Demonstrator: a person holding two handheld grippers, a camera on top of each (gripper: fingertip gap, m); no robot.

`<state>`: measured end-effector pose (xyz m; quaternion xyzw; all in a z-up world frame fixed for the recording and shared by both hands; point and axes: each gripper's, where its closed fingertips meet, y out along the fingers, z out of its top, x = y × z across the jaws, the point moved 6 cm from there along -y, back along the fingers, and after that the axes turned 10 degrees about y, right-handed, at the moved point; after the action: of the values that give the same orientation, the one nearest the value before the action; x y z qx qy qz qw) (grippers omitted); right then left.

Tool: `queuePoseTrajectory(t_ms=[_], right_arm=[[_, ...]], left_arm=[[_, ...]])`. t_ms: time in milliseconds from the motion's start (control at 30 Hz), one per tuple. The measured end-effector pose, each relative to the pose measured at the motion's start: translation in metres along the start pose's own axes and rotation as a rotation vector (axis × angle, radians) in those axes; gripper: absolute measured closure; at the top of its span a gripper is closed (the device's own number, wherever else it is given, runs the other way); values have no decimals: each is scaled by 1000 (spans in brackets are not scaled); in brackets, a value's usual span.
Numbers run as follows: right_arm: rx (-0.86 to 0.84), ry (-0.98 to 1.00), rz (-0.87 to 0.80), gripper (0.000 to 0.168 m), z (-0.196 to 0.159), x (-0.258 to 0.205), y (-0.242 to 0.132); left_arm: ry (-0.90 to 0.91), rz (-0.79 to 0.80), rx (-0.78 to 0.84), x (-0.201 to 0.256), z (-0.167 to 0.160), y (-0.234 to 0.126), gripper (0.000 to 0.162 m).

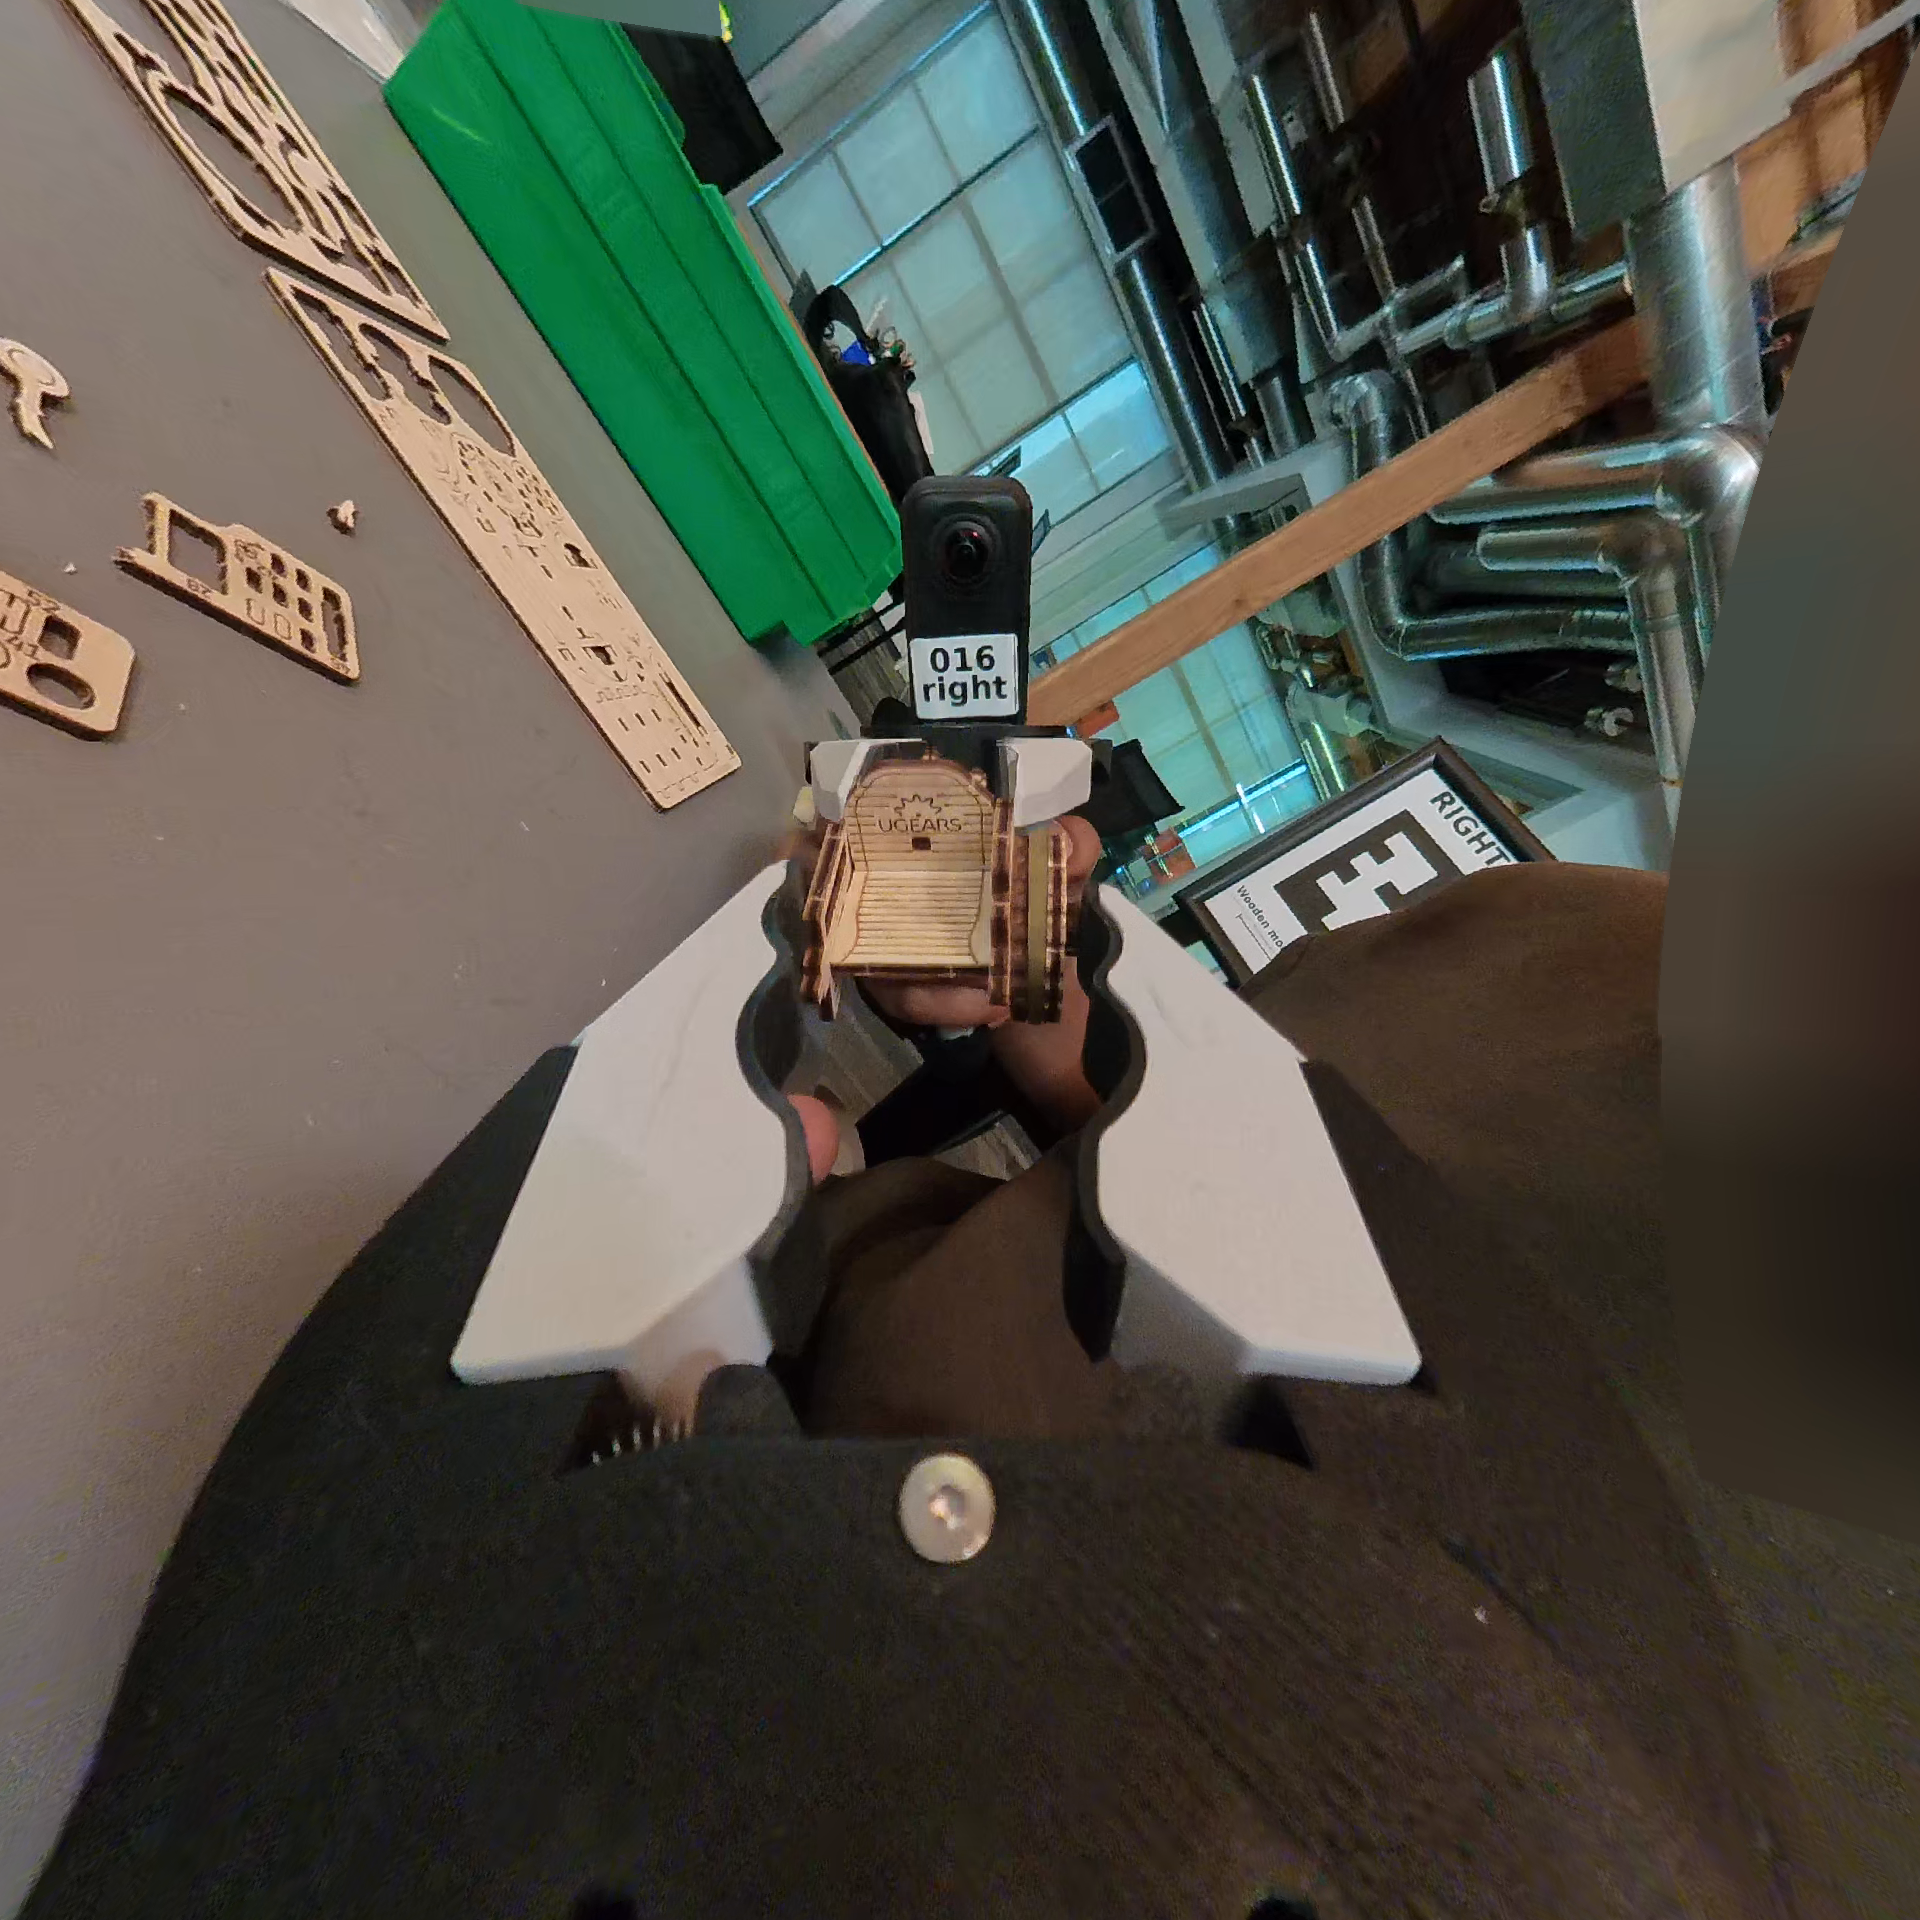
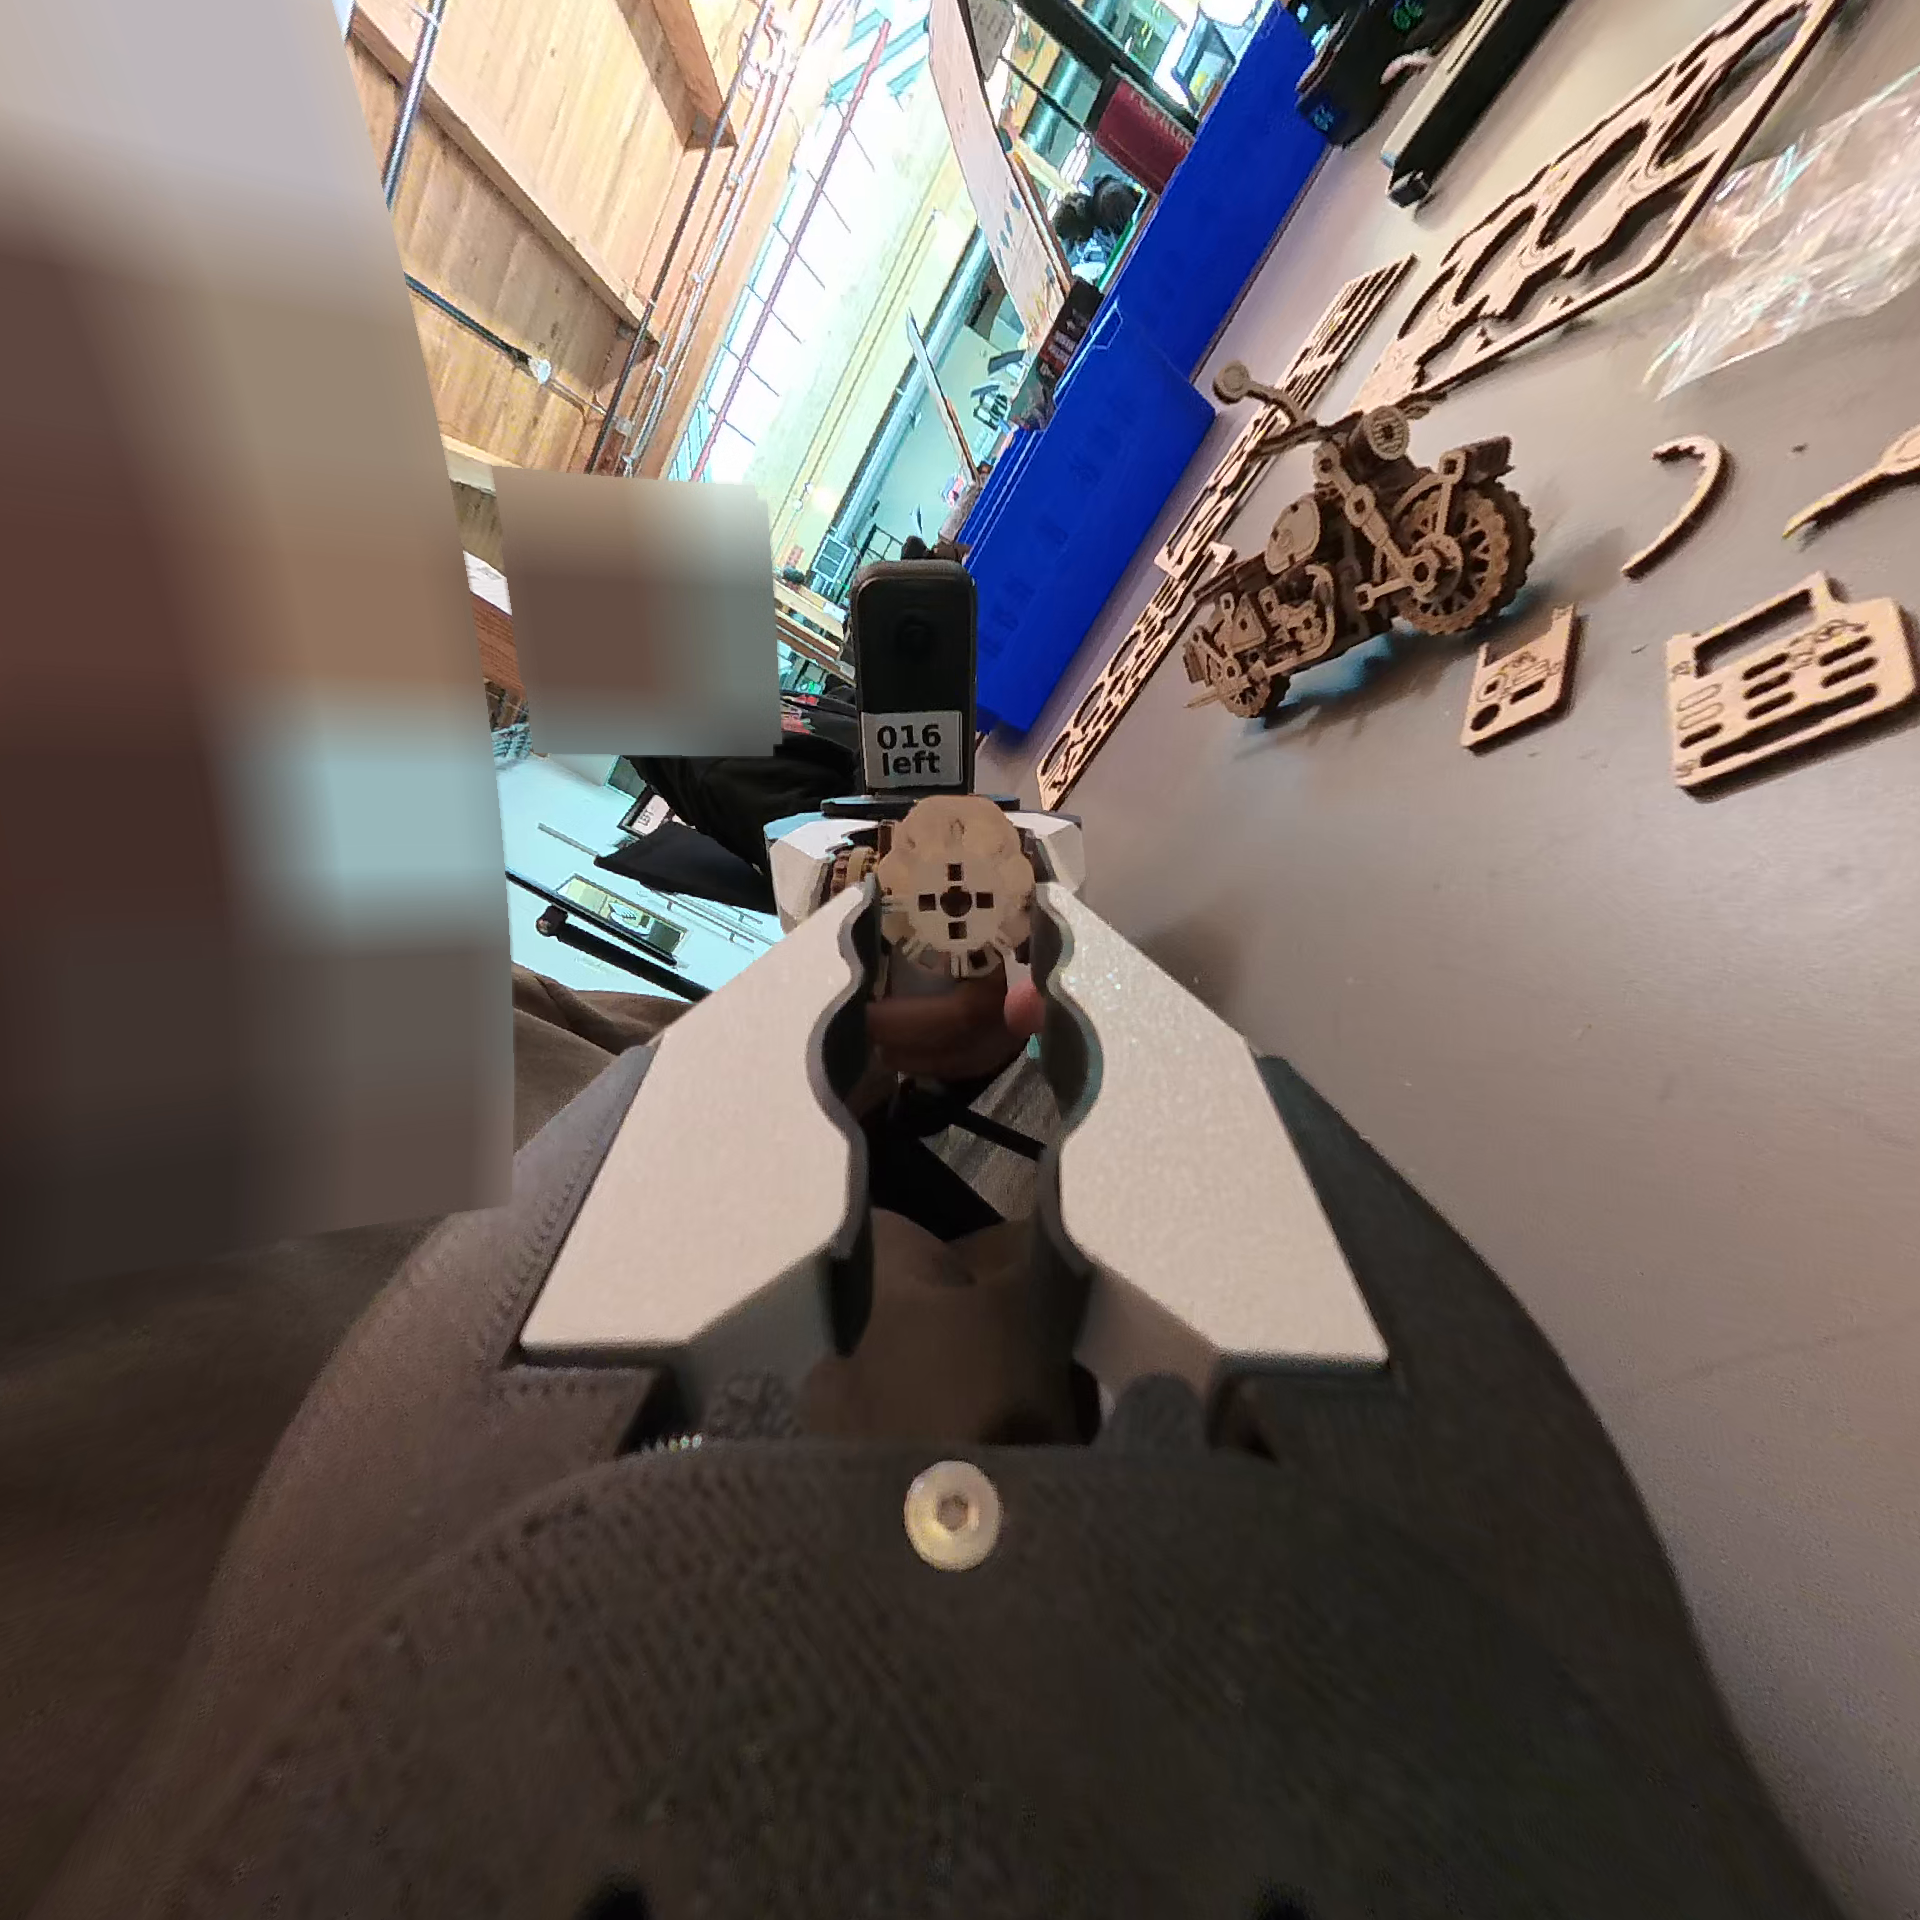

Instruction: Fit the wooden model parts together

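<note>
In the left wrist view, my left gripper [image 1: 940,909] is shut on a small wooden seat assembly [image 1: 914,894] with a toothed wheel [image 1: 1042,920] on its right side, held in the air beside the table. My right gripper [image 1: 948,779] faces it from the far side, its white fingertips at the top of the seat back. In the right wrist view, my right gripper [image 2: 956,914] is shut on a round slotted wooden disc [image 2: 956,899] at the back of the same assembly. The left gripper [image 2: 925,847] shows just behind the disc. Both views are rolled sideways.
On the grey table [image 1: 260,987] lie cut-out plywood sheets [image 1: 499,540] and loose wooden pieces [image 1: 249,587] near a green bin [image 1: 623,291]. The right wrist view shows a built wooden motorcycle [image 2: 1361,561], more loose pieces [image 2: 1787,686], a plastic bag [image 2: 1808,249] and a blue bin [image 2: 1081,499].
</note>
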<state>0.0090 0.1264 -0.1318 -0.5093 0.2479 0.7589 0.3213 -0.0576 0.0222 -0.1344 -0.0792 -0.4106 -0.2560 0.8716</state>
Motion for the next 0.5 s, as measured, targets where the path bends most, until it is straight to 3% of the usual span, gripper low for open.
queuePoseTrajectory(t_ms=[33, 500], right_arm=[[-4, 0, -1, 142, 0, 0, 0], [-10, 25, 9, 142, -1, 0, 0]], left_arm=[[1, 0, -3, 0, 0, 0, 112], [-12, -25, -12, 0, -1, 0, 112]])
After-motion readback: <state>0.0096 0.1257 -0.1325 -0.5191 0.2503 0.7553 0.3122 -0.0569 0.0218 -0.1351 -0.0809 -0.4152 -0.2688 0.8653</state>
